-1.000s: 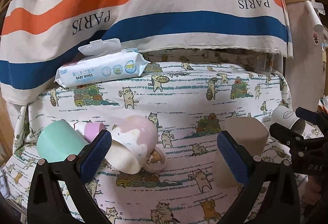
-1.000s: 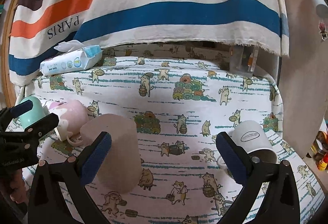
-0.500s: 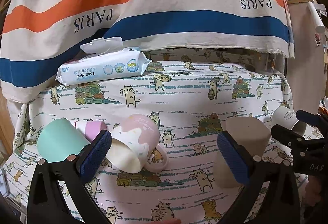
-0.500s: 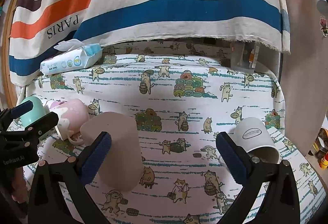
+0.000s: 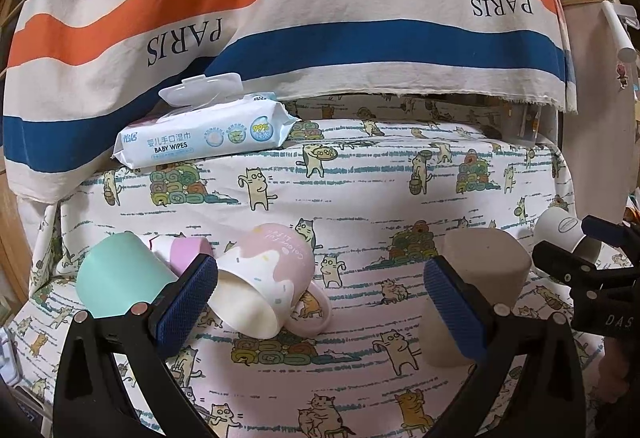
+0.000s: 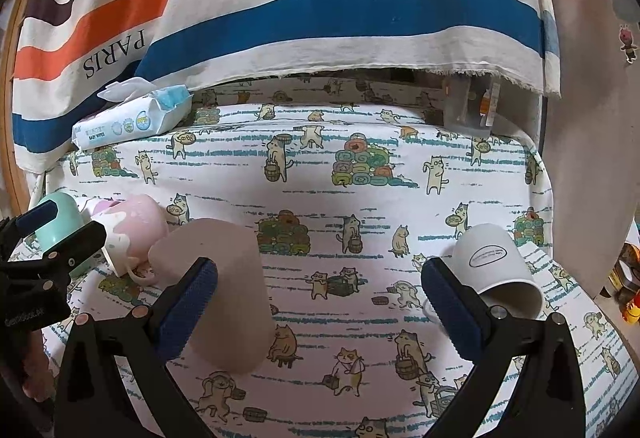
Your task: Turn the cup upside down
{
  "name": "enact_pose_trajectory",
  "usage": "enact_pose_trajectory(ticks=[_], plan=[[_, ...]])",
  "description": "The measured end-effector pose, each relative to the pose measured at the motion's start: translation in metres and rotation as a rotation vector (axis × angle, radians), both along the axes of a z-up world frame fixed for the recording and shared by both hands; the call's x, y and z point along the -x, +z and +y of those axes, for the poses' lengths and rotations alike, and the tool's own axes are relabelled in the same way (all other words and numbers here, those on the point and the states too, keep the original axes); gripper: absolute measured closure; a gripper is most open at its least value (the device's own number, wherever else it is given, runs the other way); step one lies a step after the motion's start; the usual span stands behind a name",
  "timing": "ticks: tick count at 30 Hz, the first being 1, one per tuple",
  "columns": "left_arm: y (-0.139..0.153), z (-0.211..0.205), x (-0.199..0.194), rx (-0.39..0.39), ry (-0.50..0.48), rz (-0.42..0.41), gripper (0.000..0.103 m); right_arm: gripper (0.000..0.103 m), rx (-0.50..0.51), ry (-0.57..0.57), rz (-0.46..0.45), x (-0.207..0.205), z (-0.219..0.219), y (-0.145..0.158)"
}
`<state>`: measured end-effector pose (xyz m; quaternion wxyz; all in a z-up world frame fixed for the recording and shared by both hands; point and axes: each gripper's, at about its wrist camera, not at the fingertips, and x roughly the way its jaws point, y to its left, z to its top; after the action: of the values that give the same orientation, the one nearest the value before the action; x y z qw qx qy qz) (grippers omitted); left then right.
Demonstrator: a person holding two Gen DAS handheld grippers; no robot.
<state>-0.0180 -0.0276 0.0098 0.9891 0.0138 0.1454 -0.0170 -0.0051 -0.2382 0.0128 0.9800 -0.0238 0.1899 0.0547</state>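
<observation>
Several cups stand or lie on a cat-print cloth. A pink and cream mug (image 5: 268,278) lies on its side, mouth toward me, just right of my left gripper's left finger; it also shows in the right wrist view (image 6: 136,234). A beige cup (image 5: 476,290) stands upside down, seen too in the right wrist view (image 6: 224,286). A white mug (image 6: 496,266) lies tilted on its side by my right gripper's right finger. My left gripper (image 5: 320,306) is open and empty. My right gripper (image 6: 320,302) is open and empty.
A mint cup (image 5: 116,282) and a small pink and white cup (image 5: 188,250) sit at the left. A baby wipes pack (image 5: 204,133) lies at the back left. A striped PARIS cloth (image 5: 320,17) hangs behind. A clear box (image 6: 468,105) stands at the back right.
Both grippers have drifted slightly back and up; the scene sits a little lower in both views. Nothing has been taken hold of.
</observation>
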Motion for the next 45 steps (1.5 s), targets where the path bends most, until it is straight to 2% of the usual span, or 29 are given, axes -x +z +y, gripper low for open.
enact_pose_trajectory(ticks=[45], plan=[[-0.0009, -0.0014, -0.0017, -0.008, -0.002, 0.009, 0.001, 0.0, -0.013, -0.005, 0.022, -0.0012, -0.0034, -0.0017]])
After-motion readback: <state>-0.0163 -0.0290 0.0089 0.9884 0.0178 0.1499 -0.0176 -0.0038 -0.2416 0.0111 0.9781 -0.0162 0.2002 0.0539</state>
